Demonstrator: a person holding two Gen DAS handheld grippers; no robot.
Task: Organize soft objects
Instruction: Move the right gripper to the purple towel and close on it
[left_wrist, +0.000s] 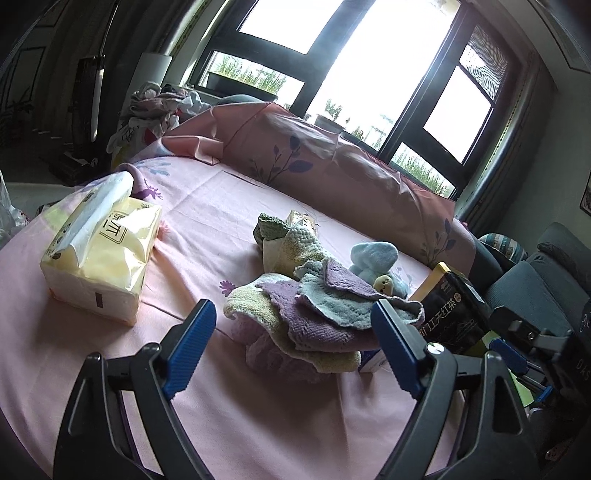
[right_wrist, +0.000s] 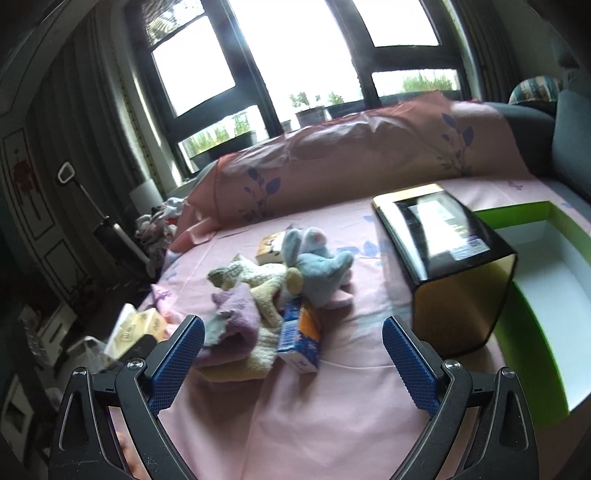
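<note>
Bed (left_wrist: 229, 206): pink sheet, long pink pillow (left_wrist: 332, 155) along the far side.

Cloths (left_wrist: 310, 314): knitted squares in purple, blue-grey, cream and green, heaped loose mid-bed, unfolded and overlapping.

Plush (right_wrist: 317, 266): pale blue, lying at the far edge of the heap, touching it.

Small carton (right_wrist: 299, 339): blue and orange, lying against the heap's near side; a second small box (right_wrist: 269, 247) sits behind the plush.

Tissue pack (left_wrist: 103, 258): yellow, well apart from the heap.

Black box (right_wrist: 443, 266): beside the green tray (right_wrist: 532, 214).

Green tray: white inside, nothing seen in it.

Left claw (left_wrist: 295, 332): spread, hovering before the cloths, nothing between its pads.

Right claw (right_wrist: 295, 339): spread, pinching nothing.

Progress: judged barely begun; nothing soft sorted or stowed yet, the whole heap is left.
</note>
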